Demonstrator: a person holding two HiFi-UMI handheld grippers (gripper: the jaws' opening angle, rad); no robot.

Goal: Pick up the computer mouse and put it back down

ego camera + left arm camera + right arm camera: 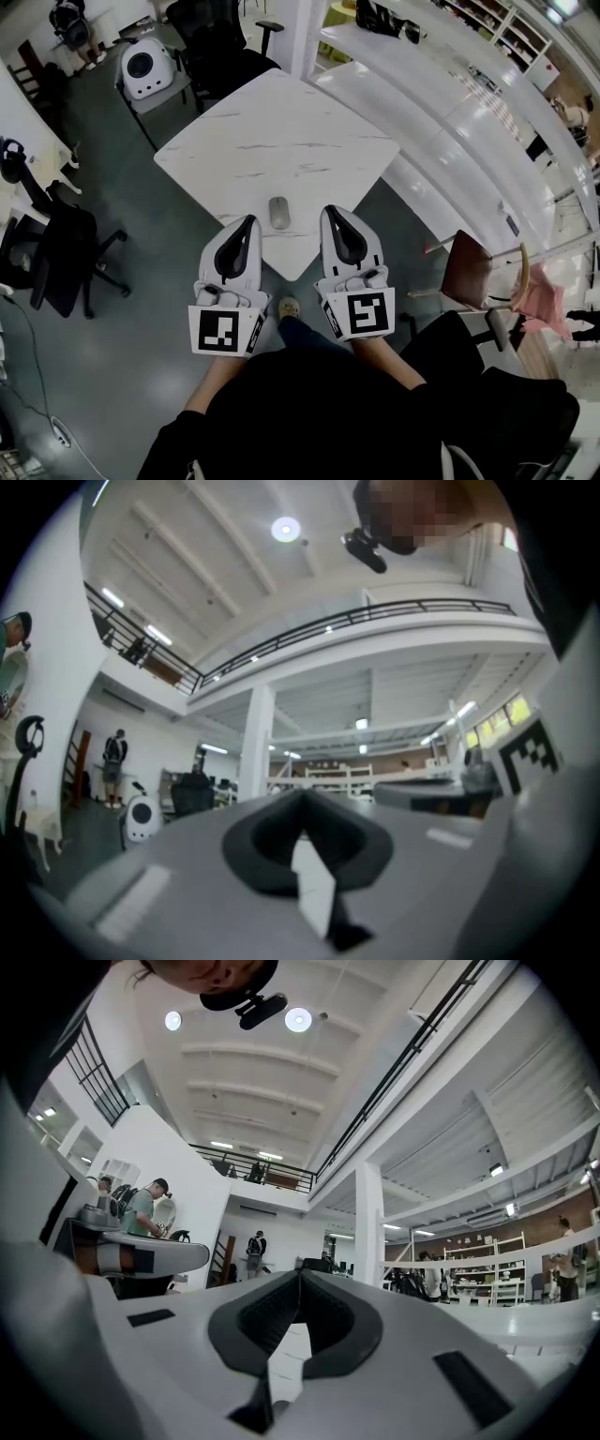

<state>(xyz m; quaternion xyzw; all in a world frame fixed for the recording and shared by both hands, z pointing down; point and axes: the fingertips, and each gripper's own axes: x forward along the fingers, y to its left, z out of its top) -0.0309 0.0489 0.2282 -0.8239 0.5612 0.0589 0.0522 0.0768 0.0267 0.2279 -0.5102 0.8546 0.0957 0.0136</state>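
Left gripper [246, 225] and right gripper [335, 214] closed, empty; mouse [279, 212] at the right gripper's nine o'clock. Jaws should open before straddling it.

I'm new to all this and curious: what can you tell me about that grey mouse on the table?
The computer mouse is a small grey oval, smooth and plastic-looking, lying flat on the white marble-patterned table near the corner closest to the person. Seen from above, it sits between the tips of the left claw and right claw, both closed; neither touches it, only the table does. Buttons, wheel or cable are too small to make out.
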